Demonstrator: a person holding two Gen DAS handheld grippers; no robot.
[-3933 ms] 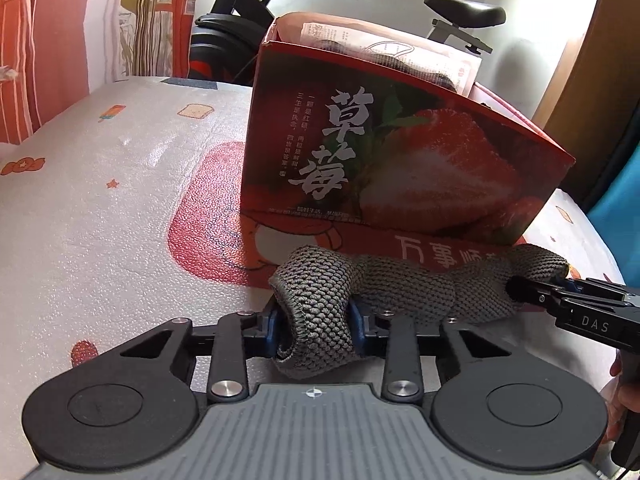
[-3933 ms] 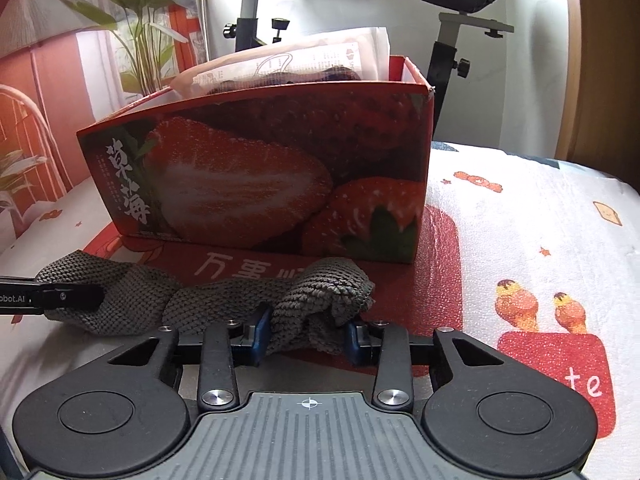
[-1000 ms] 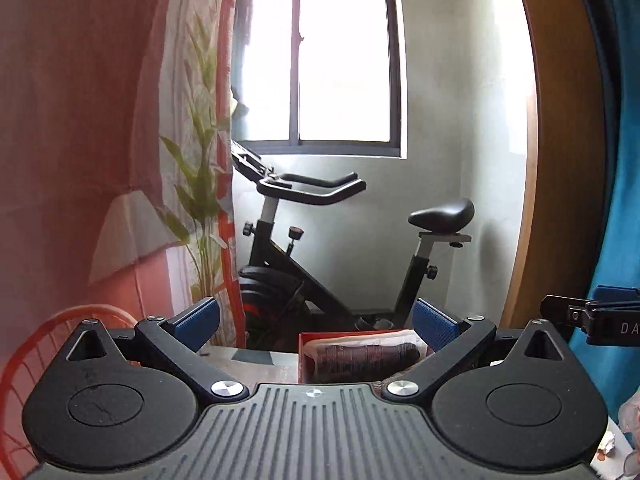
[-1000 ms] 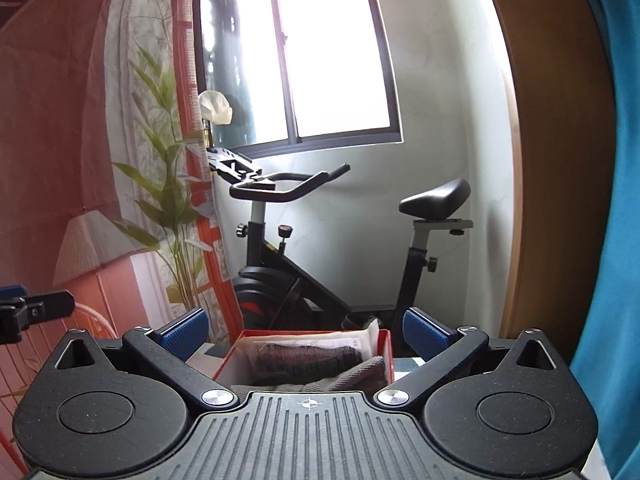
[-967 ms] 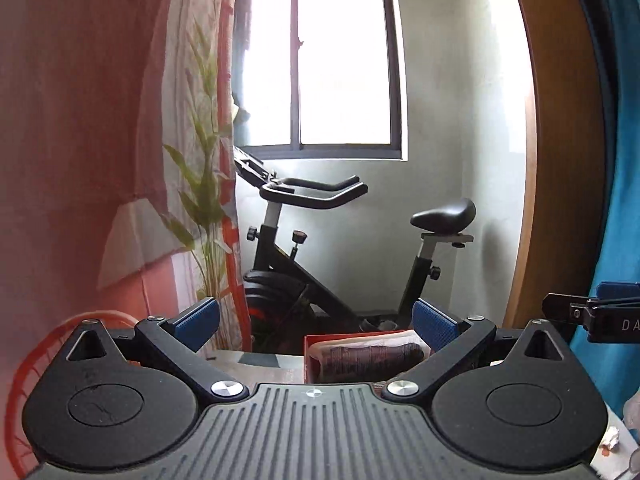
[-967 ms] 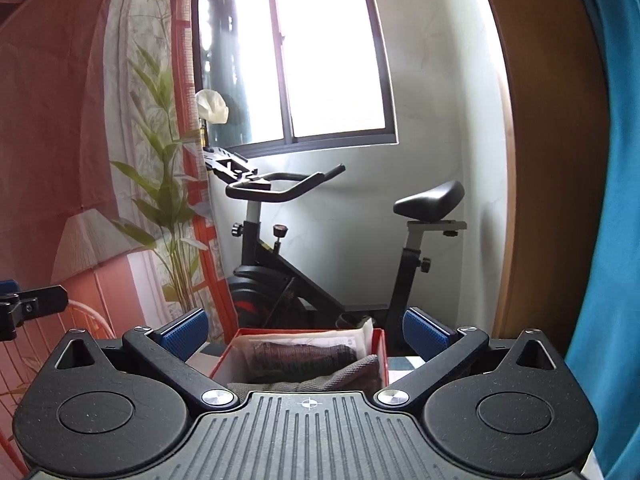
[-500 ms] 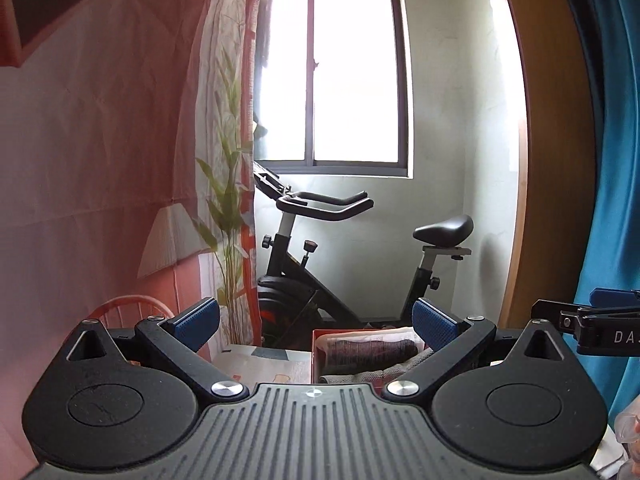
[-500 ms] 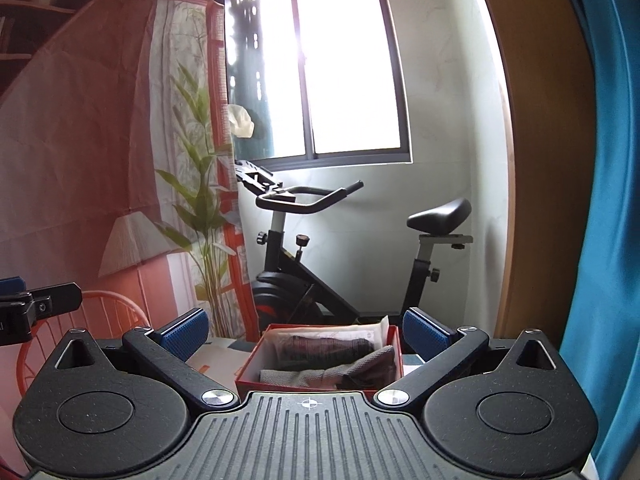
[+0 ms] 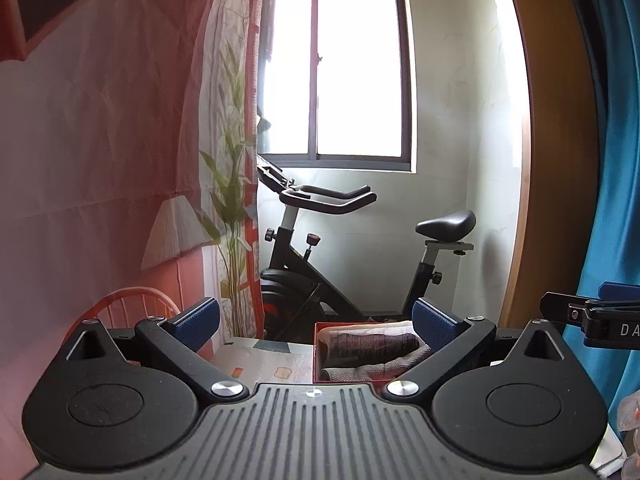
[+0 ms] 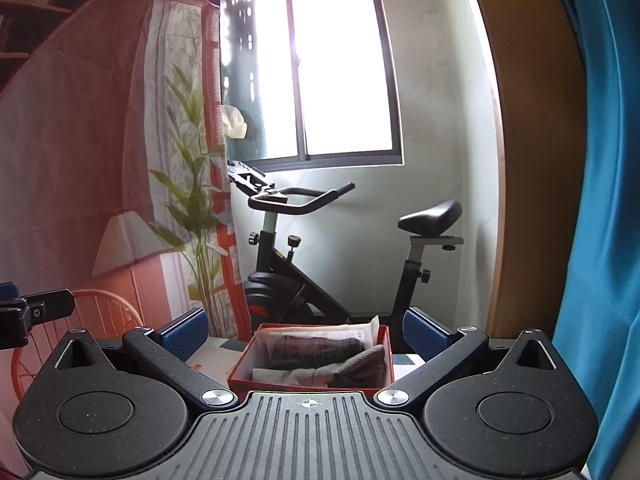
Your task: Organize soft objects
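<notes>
- Tongs first: the left black two-finger gripper with blue ribbed pads (image 9: pixel 316 326) stands spread wide and grasps nothing; bare air lies between its fingertips.
- Likewise released, the right black two-finger gripper with blue ribbed pads (image 10: pixel 306 330) carries nothing between its splayed fingers.
- Straight ahead of the right gripper, framed between its two pads and below their level, sits the red rectangular cardboard box (image 10: pixel 384 350), its top open.
- Inside that box lies the grey knitted fabric piece (image 10: pixel 344 368), crumpled along the near side, with its right-hand end rising toward the rim.
- Behind the knit, toward the far wall of the box, rests a dark rolled textile in a clear printed plastic bag (image 10: pixel 320 344).
- From the left gripper, the same box (image 9: pixel 316 354) appears ahead and to the right of centre, close to the right pad, with the grey knit (image 9: pixel 384 368) along its near edge.
- Under the box, forward of both tools, spreads a pale printed foam mat (image 9: pixel 260 364) with small cartoon pictures.
- Beyond the box stands a black stationary exercise bike (image 10: pixel 312 264), below a bright window (image 10: pixel 336 64).
- Left of the bike, a green leafy plant (image 10: pixel 196 184) appears against a reddish curtain.
- Far right of both grippers hangs a teal fabric curtain (image 10: pixel 600 200).
- At the left view's right edge, the tip of the right gripper shows level with the pads; the left gripper's tip shows at the right view's left edge.
</notes>
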